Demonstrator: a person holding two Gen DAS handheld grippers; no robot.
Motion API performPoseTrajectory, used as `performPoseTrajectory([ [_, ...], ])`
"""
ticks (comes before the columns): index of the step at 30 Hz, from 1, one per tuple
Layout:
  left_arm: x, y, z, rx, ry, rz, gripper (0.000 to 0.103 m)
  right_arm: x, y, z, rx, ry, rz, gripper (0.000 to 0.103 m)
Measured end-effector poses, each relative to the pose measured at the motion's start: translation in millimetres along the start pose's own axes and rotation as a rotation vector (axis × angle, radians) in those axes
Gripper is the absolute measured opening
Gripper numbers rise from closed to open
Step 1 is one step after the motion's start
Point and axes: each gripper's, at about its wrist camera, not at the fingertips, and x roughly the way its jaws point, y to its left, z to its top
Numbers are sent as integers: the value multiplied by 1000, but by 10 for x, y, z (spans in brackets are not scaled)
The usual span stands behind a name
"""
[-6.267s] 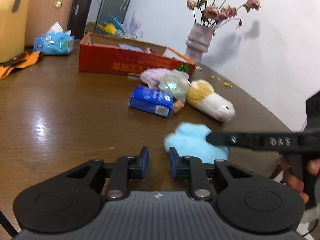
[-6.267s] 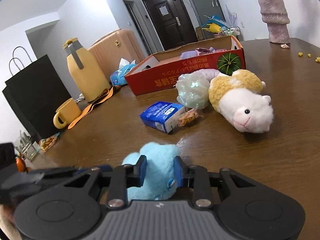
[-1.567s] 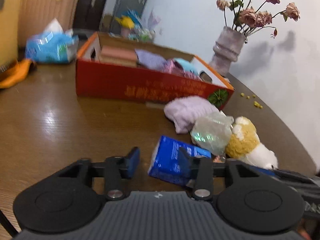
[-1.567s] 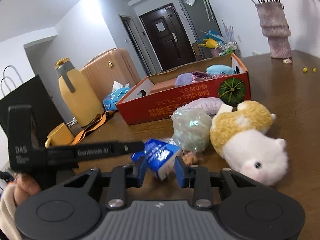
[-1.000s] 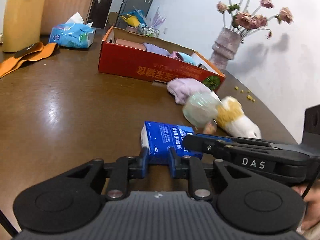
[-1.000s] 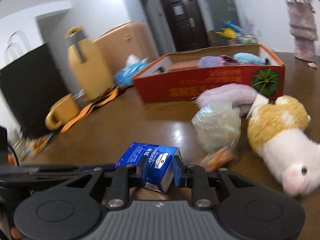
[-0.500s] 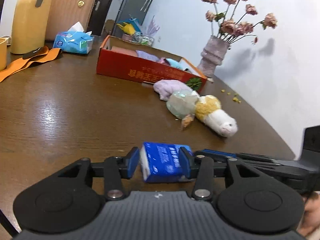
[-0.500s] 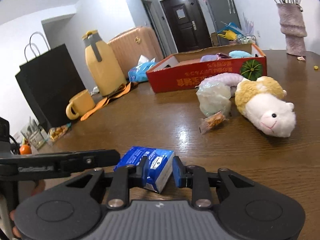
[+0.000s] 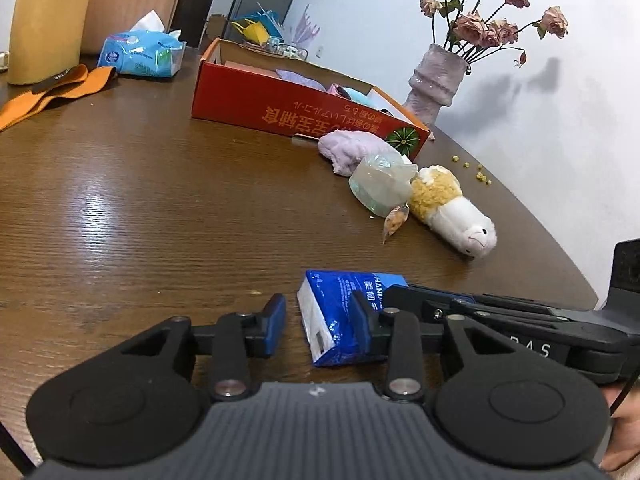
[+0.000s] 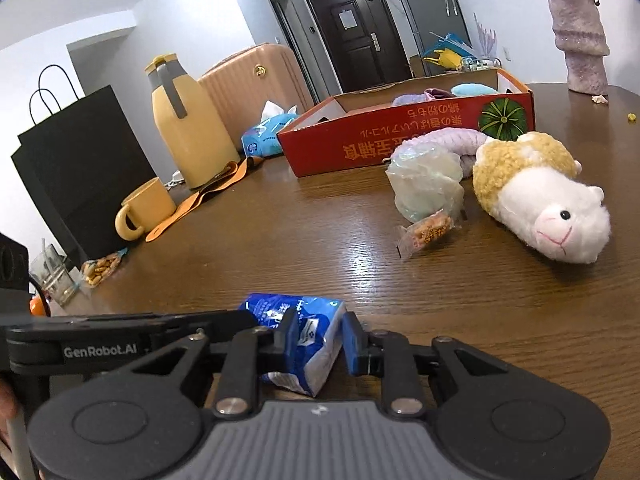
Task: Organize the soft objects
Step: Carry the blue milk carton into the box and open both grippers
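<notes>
Left wrist view: the left gripper [image 9: 320, 326] has just been closing, yet its jaws stand apart. The blue tissue pack [image 9: 340, 316] sits between them against the right pad, with a clear gap at the left pad, so it is not pinched. The right gripper's black fingers reach in from the right onto the pack's far end. Farther across the wooden table [image 9: 140, 200] lie a plush sheep [image 9: 452, 210], a clear crumpled bag [image 9: 380, 184], a lilac cloth [image 9: 352, 150] and a red cardboard box [image 9: 296, 110].

Right wrist view: the right gripper [image 10: 316, 340] is clamped on the tissue pack [image 10: 304, 340], both pads pressing its wrapper, low over the near table edge [image 10: 520, 340]. The left gripper [image 10: 120, 340] lies alongside at left.
</notes>
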Motion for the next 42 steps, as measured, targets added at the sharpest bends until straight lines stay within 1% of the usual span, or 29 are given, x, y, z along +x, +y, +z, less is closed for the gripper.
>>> performPoseTrajectory([
  [3,19,52,17,-40,12,-54,24,12,-80,18,46,13,31,22],
  [5,22,23,11,-32,7,-46,24,18,-94,15,57,14,37,22],
  [8,13,4,-5,-26,-2,-42,23,16,-57,8,45,10,24,22],
  [11,5,-10,3,-37,-9,-40,22,5,-55,28,48,6,22,21],
  [14,-24,-81,103,-3,-46,-35,20,-31,-38,123,41,-17,5,19],
  [17,-13,-73,414,-2,-88,-70,20,-60,-17,421,18,-79,-1,19],
  [19,24,-60,736,13,-125,-85,20,-15,-3,736,-25,-121,-1,19],
  [21,117,-28,1157,34,-165,-86,20,105,-10,1138,-50,-159,1,19],
  [23,308,28,1611,38,-183,-66,19,312,-35,1562,-70,-183,-3,19],
  [25,568,116,2023,46,-182,-31,19,637,-110,2003,-59,-169,-10,19],
  [26,760,193,2254,26,-158,-7,19,828,-170,2206,-45,-151,-11,19],
  [27,923,248,2418,20,-130,6,19,1039,-240,2395,-12,-127,-23,19],
  [28,1098,299,2569,29,-106,27,19,1232,-280,2543,-2,-100,-42,19],
  [29,1297,361,2715,35,-81,52,19,1434,-317,2670,-9,-76,-59,19],
  [31,1666,488,2909,54,-22,82,19,1824,-412,2848,13,-31,-96,19],
  [34,2069,685,2989,60,56,143,19,2353,-550,2975,56,81,-131,19],
  [36,2221,723,2991,104,71,204,18,2562,-622,3009,61,125,-139,18],
  [39,2237,705,2976,143,54,255,18,2718,-647,2992,84,151,-137,18],
  [42,2154,704,2979,151,45,263,19,2676,-650,2983,99,130,-117,22],
])
